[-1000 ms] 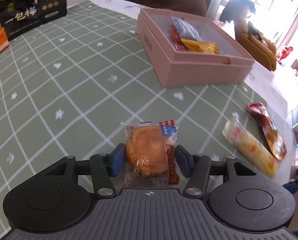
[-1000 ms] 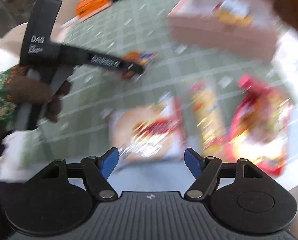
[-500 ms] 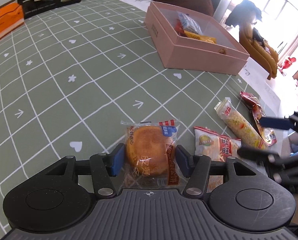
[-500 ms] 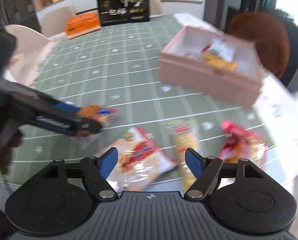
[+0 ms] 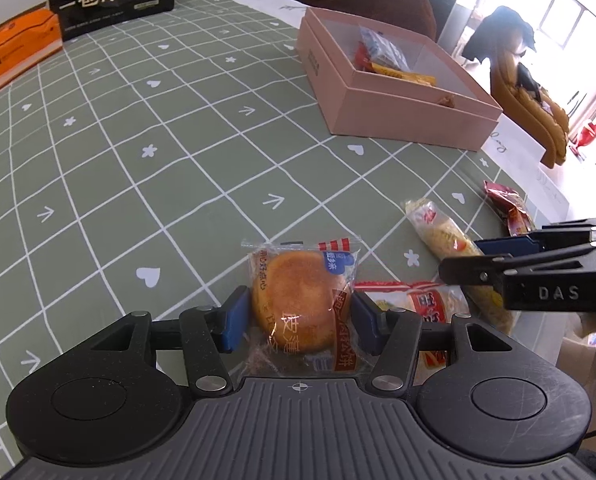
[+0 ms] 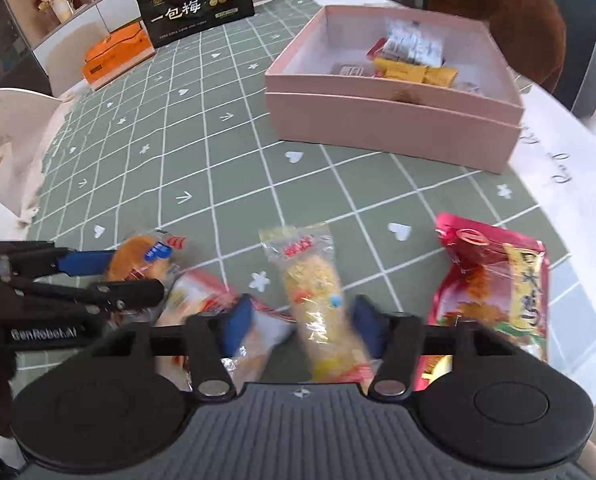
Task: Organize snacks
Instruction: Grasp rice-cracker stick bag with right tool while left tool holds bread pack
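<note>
The pink box [image 6: 393, 136] sat well beyond both grippers on the green checked tablecloth [image 5: 138, 160], open-topped, with a few wrapped snacks [image 6: 413, 60] already gathered in its far corner. The left gripper [image 5: 298, 320] clasped a round wrapped cake [image 5: 298, 300]. The right gripper [image 6: 298, 320] had just been closing around the long yellow snack stick [image 6: 317, 300], whose long axis pointed toward the box; whether the pads pressed it was unclear.
</note>
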A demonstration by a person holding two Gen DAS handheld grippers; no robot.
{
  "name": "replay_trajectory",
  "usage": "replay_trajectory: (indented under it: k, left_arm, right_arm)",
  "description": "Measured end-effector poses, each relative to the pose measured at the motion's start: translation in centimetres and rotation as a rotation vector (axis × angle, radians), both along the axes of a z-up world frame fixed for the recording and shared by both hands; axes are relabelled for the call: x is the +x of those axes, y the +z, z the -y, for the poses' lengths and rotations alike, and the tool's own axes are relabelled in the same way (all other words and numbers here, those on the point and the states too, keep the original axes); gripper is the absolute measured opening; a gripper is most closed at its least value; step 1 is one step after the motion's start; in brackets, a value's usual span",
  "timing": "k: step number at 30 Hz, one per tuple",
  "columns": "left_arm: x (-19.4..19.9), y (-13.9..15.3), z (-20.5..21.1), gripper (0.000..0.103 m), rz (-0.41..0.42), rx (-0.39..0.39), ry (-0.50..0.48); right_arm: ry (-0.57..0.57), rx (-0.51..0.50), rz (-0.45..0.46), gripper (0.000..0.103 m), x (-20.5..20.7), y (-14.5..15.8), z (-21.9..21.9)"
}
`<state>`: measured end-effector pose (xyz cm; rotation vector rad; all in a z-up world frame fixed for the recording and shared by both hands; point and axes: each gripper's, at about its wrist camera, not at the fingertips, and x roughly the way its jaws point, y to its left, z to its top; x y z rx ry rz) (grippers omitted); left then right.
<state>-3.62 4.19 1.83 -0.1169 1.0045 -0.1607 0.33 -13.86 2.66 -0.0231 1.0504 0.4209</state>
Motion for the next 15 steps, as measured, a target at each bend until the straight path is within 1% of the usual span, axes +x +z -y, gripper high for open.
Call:
replay_trajectory:
  k: [1, 4, 5, 11, 13, 14, 15]
  left_arm:
    - [0.0, 0.0, 0.0, 0.061, 0.000, 0.002, -0.001]
    - [0.0, 0.0, 0.2, 0.061, 0.002, 0.013, -0.004]
    - [-0.1, 0.0, 0.3, 0.061, 0.004, 0.018, -0.005]
    - [-0.4, -0.1, 0.9, 0.060, 0.019, 0.056, -0.018]
    - [-0.6, -0.2, 0.9, 0.061, 0.027, 0.063, -0.028]
    - [-0.6, -0.2, 0.9, 0.061, 0.030, 0.063, -0.031]
    - [-0.6, -0.2, 0.8, 0.061, 0.032, 0.062, -0.033]
  right_arm:
    - [0.003, -0.004, -0.004, 0.042, 0.1, 0.0, -0.2]
    - [-0.008, -0.084, 0.020, 0.042, -0.1, -0.3, -0.3]
    - [-0.004, -0.097, 0.026, 0.043, -0.4, -0.4, -0.3]
    - [0.020, -0.150, 0.083, 0.043, -1.6, -0.7, -0.9]
    - [0.020, -0.148, 0.096, 0.043, -1.8, -0.9, -1.1]
    - [0.021, -0.149, 0.098, 0.042, -1.8, -0.9, -1.1]
    - [0.024, -0.149, 0.095, 0.037, -1.9, -0.8, -1.1]
